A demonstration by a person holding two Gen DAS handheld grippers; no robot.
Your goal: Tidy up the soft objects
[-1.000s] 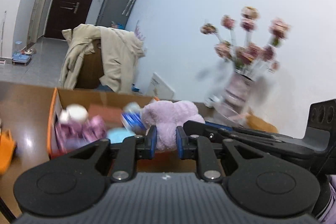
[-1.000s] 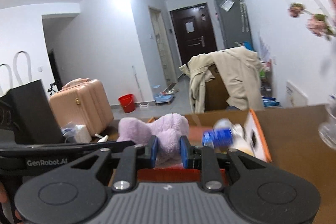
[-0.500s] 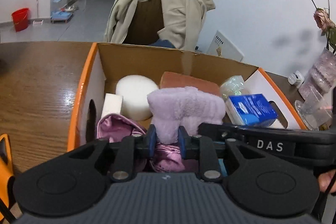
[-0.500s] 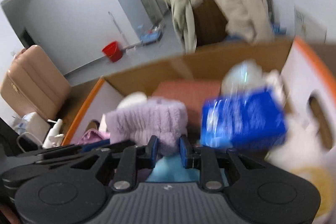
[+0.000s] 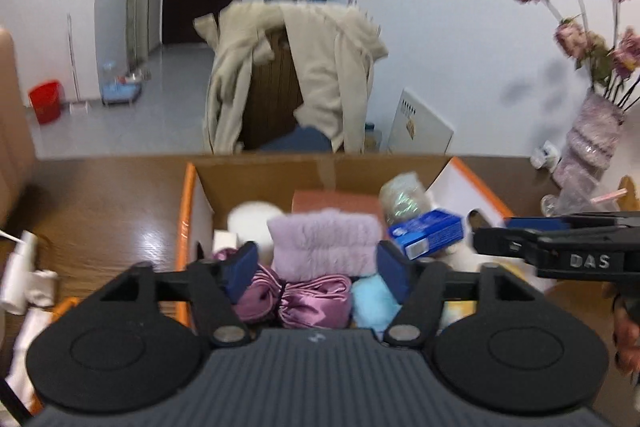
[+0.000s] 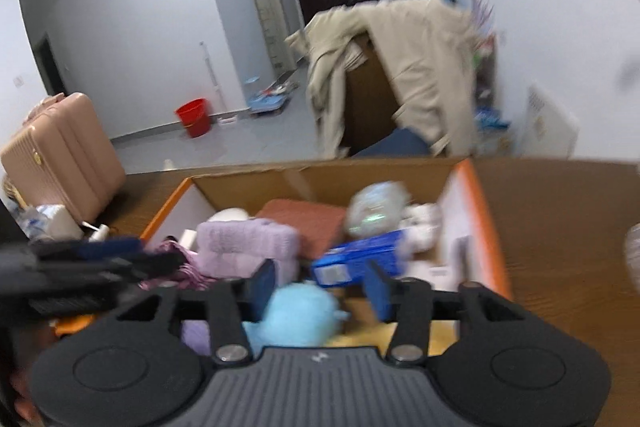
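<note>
A folded lilac fluffy cloth (image 5: 326,247) lies inside the orange-edged cardboard box (image 5: 186,211), on top of a purple satin bundle (image 5: 304,297); it also shows in the right wrist view (image 6: 248,247). My left gripper (image 5: 316,267) is open, just in front of the cloth, holding nothing. My right gripper (image 6: 320,285) is open over a light blue plush (image 6: 300,313) at the box's near side, holding nothing. The box (image 6: 472,195) also holds a blue packet (image 6: 360,263), a white round pad (image 5: 248,217) and a rust-coloured cushion (image 5: 332,201).
The box stands on a brown wooden table (image 5: 104,203). A vase of dried flowers (image 5: 588,143) stands at the right. White items (image 5: 24,275) lie at the table's left. A chair draped with a beige coat (image 5: 312,75) stands behind the table. A pink suitcase (image 6: 60,151) is at left.
Both grippers carried the lilac cloth down into the box, then opened and let it go. The cloth now rests in the box and both grippers have drawn back slightly.
</note>
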